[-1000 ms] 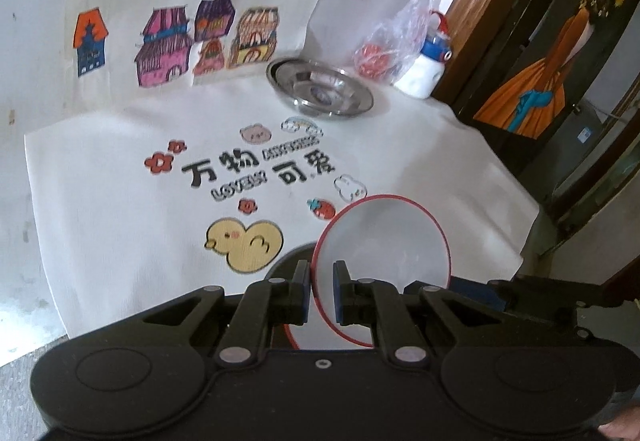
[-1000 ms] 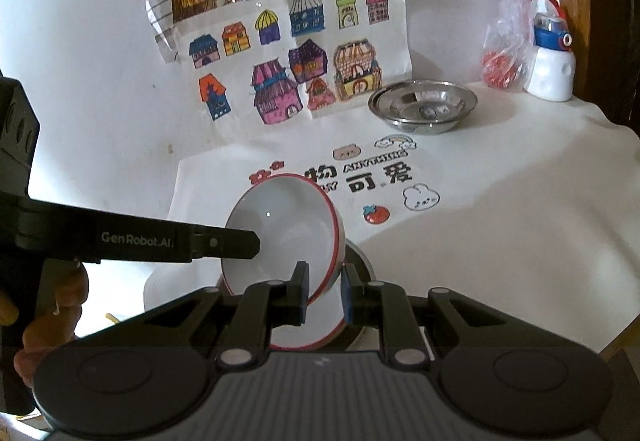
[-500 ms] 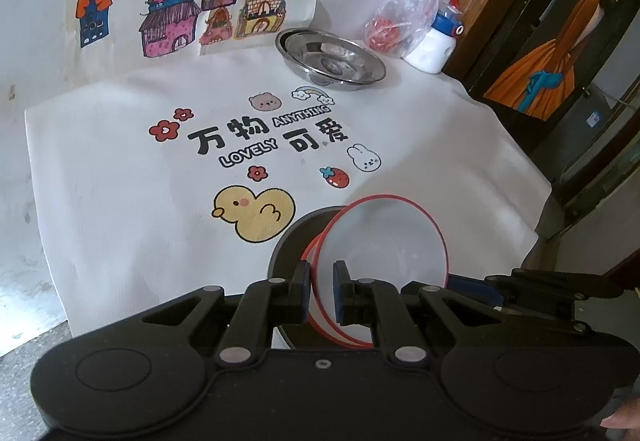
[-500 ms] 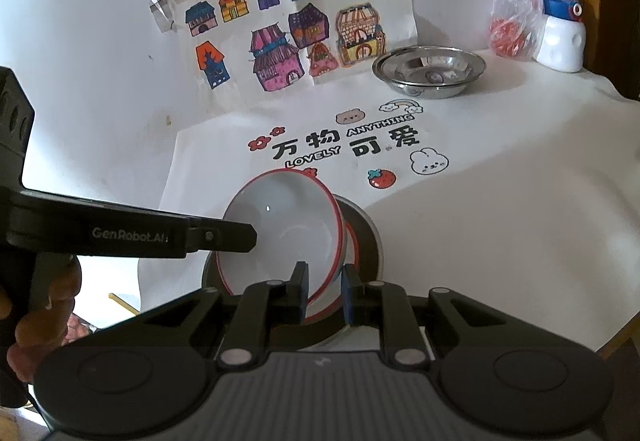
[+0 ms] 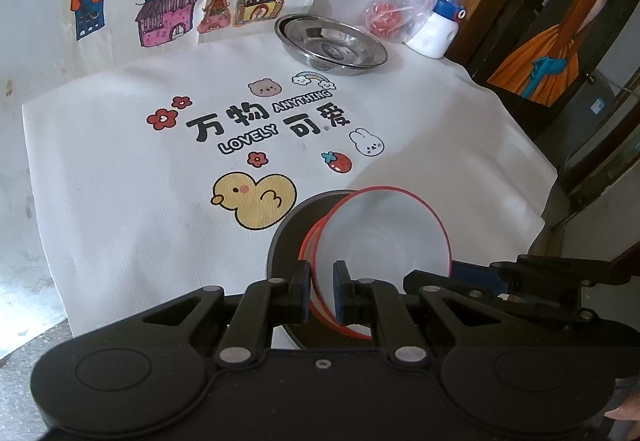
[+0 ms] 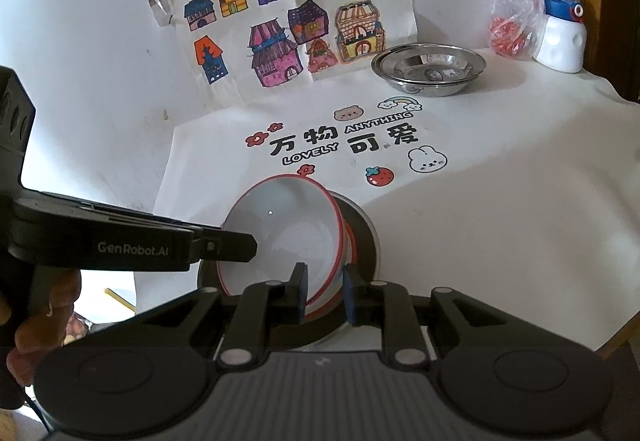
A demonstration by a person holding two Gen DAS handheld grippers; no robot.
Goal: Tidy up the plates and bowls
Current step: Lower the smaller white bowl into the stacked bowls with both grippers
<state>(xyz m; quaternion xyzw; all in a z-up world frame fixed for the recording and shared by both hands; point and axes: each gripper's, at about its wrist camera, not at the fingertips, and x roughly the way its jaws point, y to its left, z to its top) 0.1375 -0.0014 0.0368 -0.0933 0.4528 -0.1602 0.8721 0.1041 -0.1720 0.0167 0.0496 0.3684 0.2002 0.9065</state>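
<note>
Now tilted bowl (image 5: 380, 237): left claw (image 5: 321, 291) pinches rim, right claw (image 6: 325, 295) opening.

I see a white, red-rimmed bowl (image 5: 384, 241) tilted on edge, nested in a second red-rimmed bowl (image 6: 349, 241) inside a dark round plate (image 5: 288, 237) at the tablecloth's near edge. Stacked shiny steel dishes (image 5: 332, 45) sit near the far edge.

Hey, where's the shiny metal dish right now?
The metal dish sits at the far end of the tablecloth, below the house drawings, left of the plastic bag and the white bottle.
</note>
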